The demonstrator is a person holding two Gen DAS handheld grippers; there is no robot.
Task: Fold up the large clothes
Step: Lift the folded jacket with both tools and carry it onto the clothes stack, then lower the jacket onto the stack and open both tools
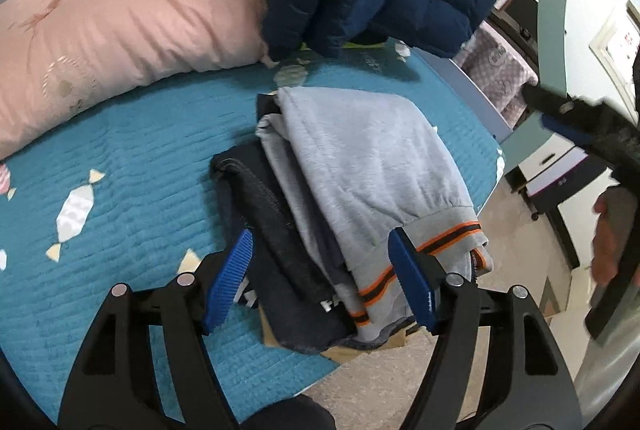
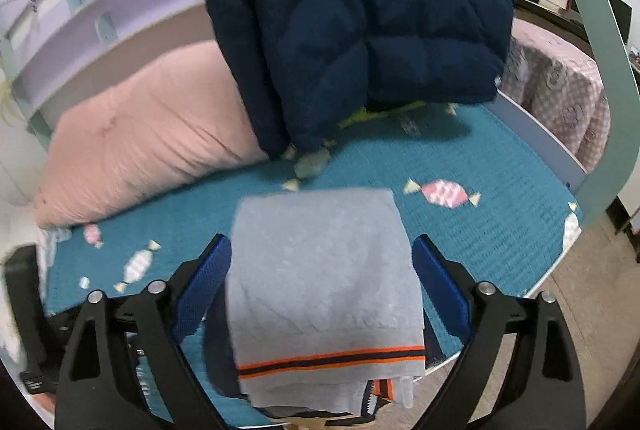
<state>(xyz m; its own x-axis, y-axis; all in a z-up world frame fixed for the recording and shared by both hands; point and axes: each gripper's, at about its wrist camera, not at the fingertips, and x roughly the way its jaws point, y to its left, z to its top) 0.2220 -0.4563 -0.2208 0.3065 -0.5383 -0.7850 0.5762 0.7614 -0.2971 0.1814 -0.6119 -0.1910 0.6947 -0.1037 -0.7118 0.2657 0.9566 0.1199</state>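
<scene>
Both grippers spread, left gripper (image 1: 320, 280) and right gripper (image 2: 322, 294) each straddling folded grey garment (image 1: 372, 165) atop pile directly ahead on teal bedspread (image 1: 132, 157), long axis running forward, pads clear.

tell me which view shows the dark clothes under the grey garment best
The left wrist view: the dark clothes spread out left of the folded grey garment. The right wrist view shows only dark slivers at the grey garment's edges.
</scene>
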